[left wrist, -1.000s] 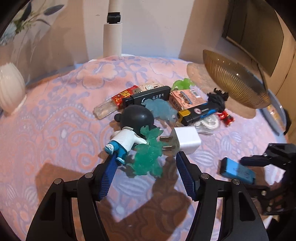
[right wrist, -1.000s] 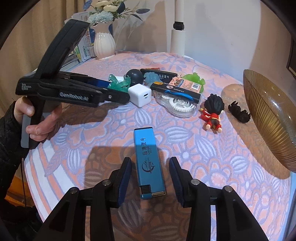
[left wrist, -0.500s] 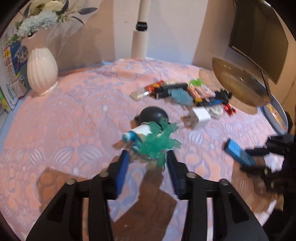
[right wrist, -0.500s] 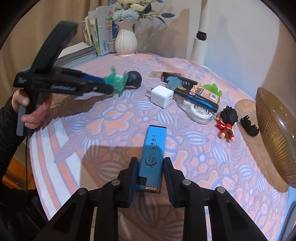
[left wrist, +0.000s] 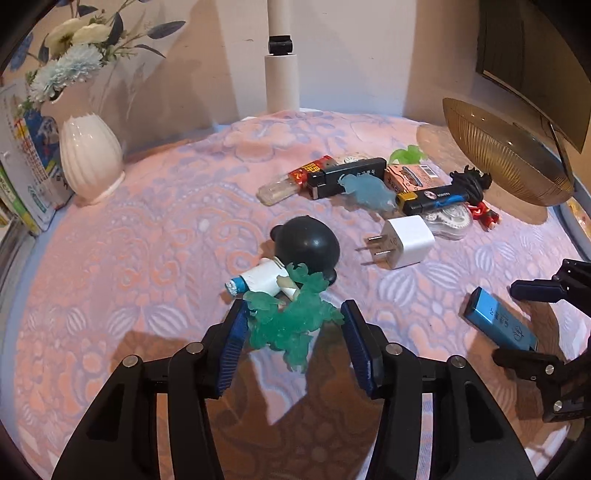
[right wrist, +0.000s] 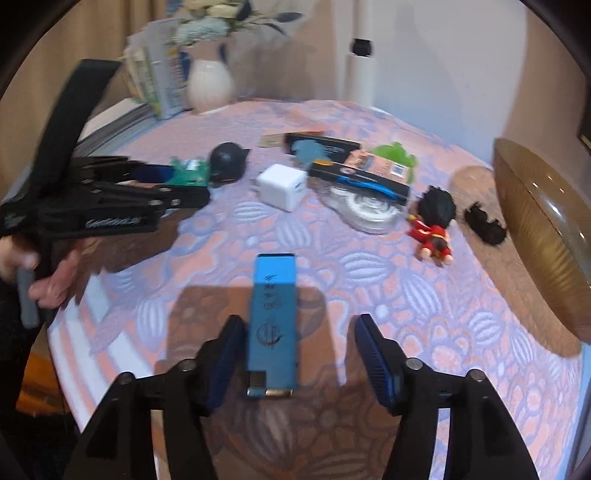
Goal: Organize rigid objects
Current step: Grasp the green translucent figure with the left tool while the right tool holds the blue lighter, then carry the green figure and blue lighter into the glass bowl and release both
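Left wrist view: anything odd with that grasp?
Yes. The left tongs, jaws just closed, pinch the green figurine only by its spiky edges. The black-headed doll lies on its side right against it, one arm overlapping the green piece. It may snag or drag along if the figurine is lifted.

The whole right wrist view is motion-blurred, so the print on the blue lighter (right wrist: 272,321) at lower centre cannot be read. At its upper left the books (right wrist: 155,85) and the flowers (right wrist: 207,22) smear together, the flowers cut by the top edge. At the right edge of both views the amber bowl (left wrist: 506,155) is cropped.
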Demonstrator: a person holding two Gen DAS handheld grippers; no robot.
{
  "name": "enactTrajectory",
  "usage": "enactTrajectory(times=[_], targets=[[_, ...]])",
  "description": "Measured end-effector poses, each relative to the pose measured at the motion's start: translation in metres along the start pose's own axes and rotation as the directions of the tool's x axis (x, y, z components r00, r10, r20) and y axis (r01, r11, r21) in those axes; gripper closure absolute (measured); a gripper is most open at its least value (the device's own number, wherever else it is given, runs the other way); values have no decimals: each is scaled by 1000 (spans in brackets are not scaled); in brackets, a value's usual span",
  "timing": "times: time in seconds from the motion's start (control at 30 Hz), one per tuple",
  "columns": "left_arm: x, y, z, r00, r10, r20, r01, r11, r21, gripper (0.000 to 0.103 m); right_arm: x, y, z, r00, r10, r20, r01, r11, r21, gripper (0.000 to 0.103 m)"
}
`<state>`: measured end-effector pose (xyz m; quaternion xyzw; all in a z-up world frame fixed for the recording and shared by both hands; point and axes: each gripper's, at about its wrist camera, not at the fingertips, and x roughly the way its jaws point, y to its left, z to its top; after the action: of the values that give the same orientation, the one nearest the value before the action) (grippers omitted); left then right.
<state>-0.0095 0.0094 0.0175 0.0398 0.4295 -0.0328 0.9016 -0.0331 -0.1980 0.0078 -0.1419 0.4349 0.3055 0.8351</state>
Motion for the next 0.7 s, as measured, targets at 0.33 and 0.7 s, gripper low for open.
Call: enactTrajectory(times=[0.33, 0.7], targets=[[-43, 37, -41, 995, -82, 58, 84, 996, -19, 57, -12, 21, -8, 998, -11, 60, 17, 995, -102, 80], [-61, 22, -27, 973, -165, 163, 174, 984, -40, 59, -37, -9, -11, 988, 35, 150, -42, 998, 44, 79]])
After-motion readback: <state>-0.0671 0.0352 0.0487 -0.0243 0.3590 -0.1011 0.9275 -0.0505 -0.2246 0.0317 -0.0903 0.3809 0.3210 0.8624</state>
